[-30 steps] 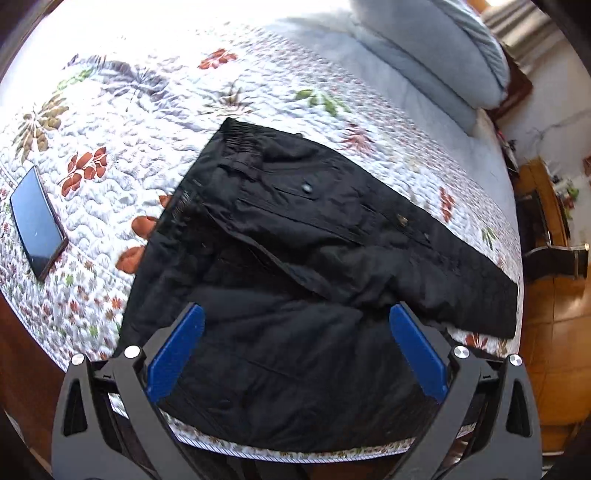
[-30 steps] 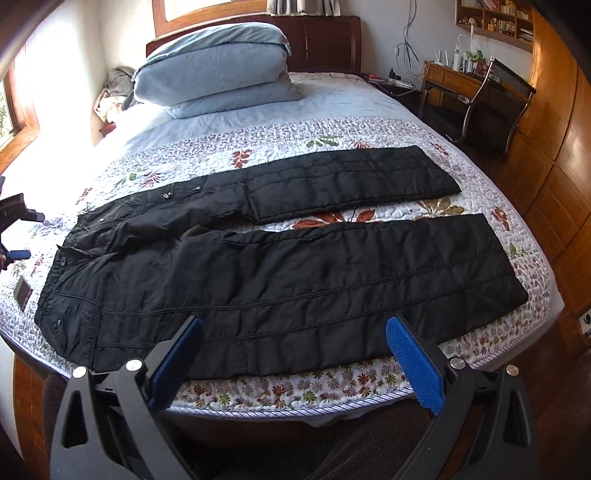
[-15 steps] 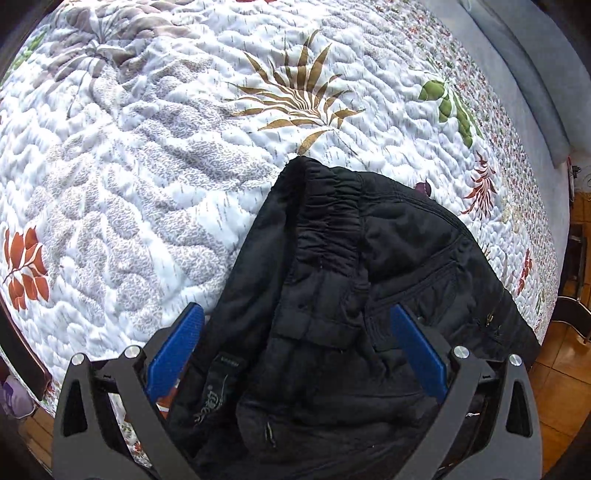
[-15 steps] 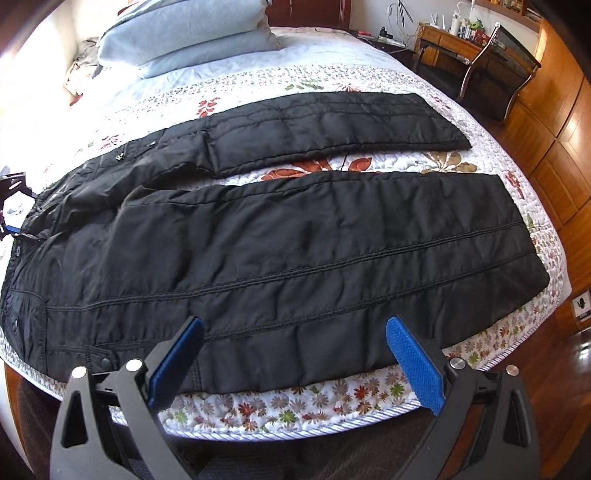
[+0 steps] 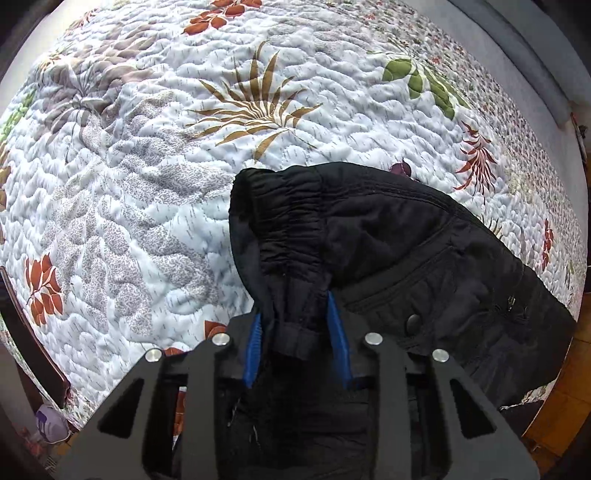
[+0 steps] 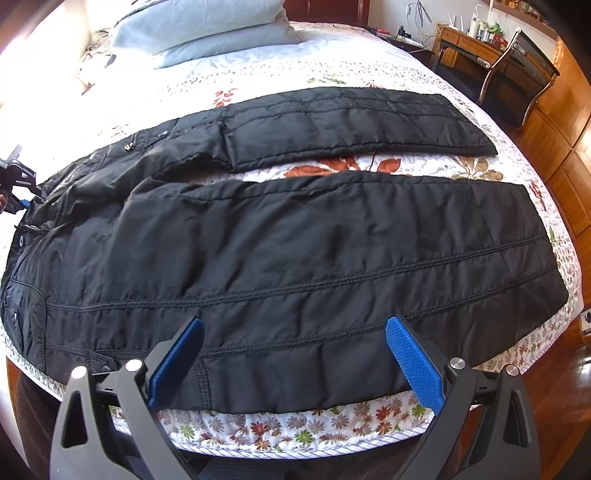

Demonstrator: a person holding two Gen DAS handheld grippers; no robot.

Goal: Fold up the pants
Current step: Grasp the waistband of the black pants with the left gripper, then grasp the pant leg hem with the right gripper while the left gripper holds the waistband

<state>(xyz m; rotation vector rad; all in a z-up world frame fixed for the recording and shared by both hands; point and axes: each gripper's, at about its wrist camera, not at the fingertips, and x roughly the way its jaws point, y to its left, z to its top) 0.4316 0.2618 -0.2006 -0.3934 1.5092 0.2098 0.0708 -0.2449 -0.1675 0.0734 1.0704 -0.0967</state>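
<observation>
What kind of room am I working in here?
Most likely a home bedroom. The black pants lie spread on a bed with a floral quilt and stacked blue pillows at its head. A wooden desk and a chair stand beside it.

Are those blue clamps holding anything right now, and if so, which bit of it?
The left gripper is shut on the black pants, pinching a fold of the elastic waistband. The right gripper is open over the near leg, holding nothing.
</observation>
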